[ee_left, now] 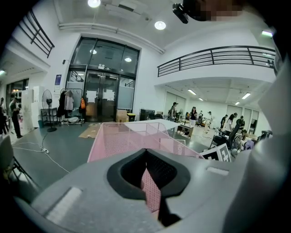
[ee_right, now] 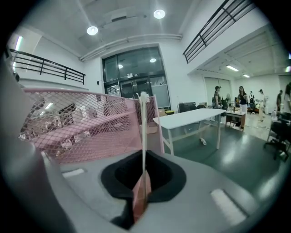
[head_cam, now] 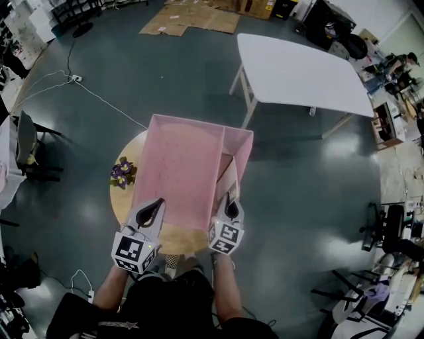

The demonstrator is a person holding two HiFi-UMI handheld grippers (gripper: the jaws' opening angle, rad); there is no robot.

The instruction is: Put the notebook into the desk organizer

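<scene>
A pink mesh desk organizer (head_cam: 179, 165) stands on a small round wooden table (head_cam: 122, 200). My left gripper (head_cam: 154, 206) is at its near left corner. In the left gripper view, this gripper (ee_left: 146, 157) is shut with a strip of the organizer's mesh wall (ee_left: 122, 141) between the jaws. My right gripper (head_cam: 230, 202) is at the near right side, shut on the notebook (head_cam: 228, 177). The notebook stands on edge by the organizer's right compartment. In the right gripper view, its thin white edge (ee_right: 143, 127) rises from the gripper (ee_right: 143, 164), with the organizer (ee_right: 82, 123) just to the left.
A small bunch of purple flowers (head_cam: 122, 172) sits on the round table's left edge. A long white table (head_cam: 298, 69) stands further off to the right, also visible in the right gripper view (ee_right: 191, 116). Flat cardboard (head_cam: 192, 18) lies on the floor, and a chair (head_cam: 26, 145) is at the left.
</scene>
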